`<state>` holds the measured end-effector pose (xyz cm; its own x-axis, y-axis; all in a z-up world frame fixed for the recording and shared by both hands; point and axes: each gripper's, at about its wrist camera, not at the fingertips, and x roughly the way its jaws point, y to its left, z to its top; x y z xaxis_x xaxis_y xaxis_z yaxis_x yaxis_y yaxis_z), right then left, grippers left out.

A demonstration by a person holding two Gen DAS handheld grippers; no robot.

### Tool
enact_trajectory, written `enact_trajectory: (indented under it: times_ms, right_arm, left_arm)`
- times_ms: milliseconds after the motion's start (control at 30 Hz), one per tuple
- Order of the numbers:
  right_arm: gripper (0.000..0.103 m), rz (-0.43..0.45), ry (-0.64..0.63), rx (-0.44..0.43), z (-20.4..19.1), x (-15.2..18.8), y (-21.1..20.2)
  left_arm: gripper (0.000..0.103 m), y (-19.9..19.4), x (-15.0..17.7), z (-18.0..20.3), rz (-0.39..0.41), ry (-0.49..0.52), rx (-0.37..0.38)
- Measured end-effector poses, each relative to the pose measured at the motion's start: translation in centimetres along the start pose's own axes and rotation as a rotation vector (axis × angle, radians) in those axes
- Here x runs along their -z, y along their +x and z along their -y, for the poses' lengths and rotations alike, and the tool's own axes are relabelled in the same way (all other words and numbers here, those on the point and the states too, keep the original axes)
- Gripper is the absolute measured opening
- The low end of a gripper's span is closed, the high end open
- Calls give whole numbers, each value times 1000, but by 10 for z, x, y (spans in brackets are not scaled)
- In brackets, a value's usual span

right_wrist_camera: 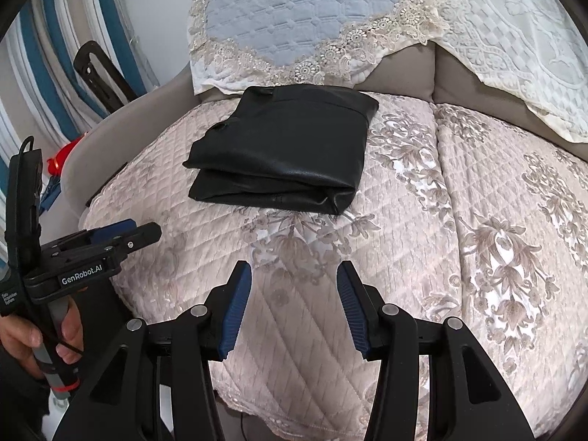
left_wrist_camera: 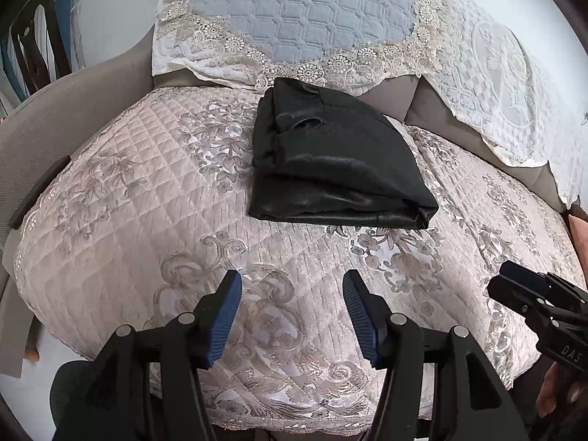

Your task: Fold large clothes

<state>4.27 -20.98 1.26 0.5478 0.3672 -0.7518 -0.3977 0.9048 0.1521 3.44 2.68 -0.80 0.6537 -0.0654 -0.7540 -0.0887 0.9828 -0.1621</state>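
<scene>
A black leather-like garment [left_wrist_camera: 330,158] lies folded into a compact stack on the pink quilted sofa seat cover [left_wrist_camera: 147,220], near the backrest. It also shows in the right wrist view [right_wrist_camera: 290,150]. My left gripper [left_wrist_camera: 292,316] is open and empty, held above the seat's front, well short of the garment. My right gripper [right_wrist_camera: 294,305] is open and empty too, over the seat front. The right gripper shows at the right edge of the left wrist view [left_wrist_camera: 514,286]. The left gripper shows at the left of the right wrist view [right_wrist_camera: 125,235].
A grey-blue quilted cushion cover with lace trim [left_wrist_camera: 305,11] hangs over the backrest behind the garment. A white lace cover [left_wrist_camera: 507,84] drapes the backrest to the right. The grey sofa armrest [left_wrist_camera: 44,128] curves on the left, with a dark chair [right_wrist_camera: 103,73] and striped fabric beyond.
</scene>
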Motion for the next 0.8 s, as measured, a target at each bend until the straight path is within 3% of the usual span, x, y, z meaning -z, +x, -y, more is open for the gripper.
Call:
enact_trajectory:
  times_ms: [800]
  right_arm:
    - [50, -6, 0, -10, -4, 2, 1]
  left_arm:
    - [59, -3, 3, 4, -5, 2, -9]
